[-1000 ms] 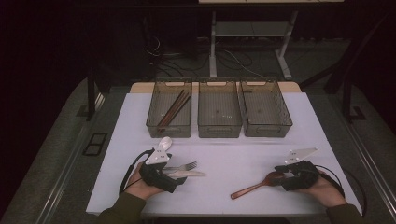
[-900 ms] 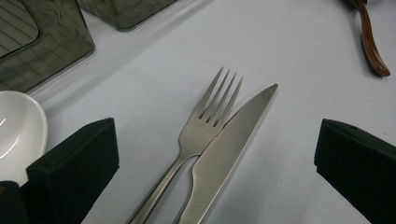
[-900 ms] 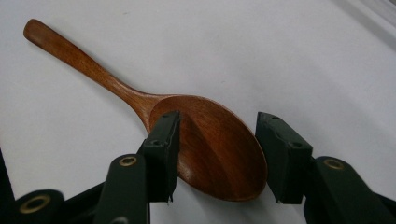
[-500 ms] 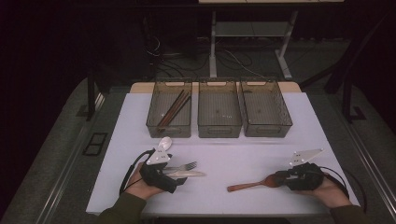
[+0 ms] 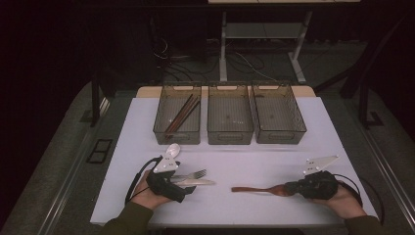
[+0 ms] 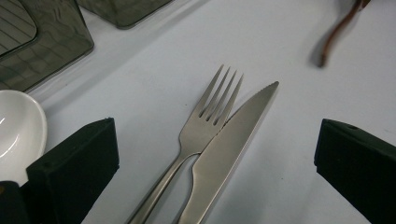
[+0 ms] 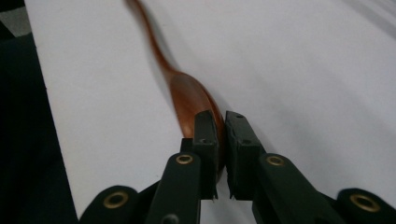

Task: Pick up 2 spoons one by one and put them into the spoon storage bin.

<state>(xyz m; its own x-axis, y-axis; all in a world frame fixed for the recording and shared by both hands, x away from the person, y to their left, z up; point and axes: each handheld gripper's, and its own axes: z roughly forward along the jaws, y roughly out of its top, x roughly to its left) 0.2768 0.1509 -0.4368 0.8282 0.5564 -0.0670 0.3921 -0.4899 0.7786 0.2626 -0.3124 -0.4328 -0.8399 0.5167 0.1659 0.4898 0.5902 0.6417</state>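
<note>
Right gripper (image 7: 220,125) pinches the wooden spoon (image 5: 259,189) by its bowl, low at five o'clock on the table (image 5: 313,122); lift level. Left gripper (image 6: 217,154) gapes around fork (image 6: 205,116) and knife (image 6: 233,135).

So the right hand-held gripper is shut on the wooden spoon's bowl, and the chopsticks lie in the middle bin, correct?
Not quite. The right hand-held gripper is shut on the wooden spoon at its bowl, but the chopsticks lie in the leftmost bin, not the middle bin. The high view shows this.
</note>
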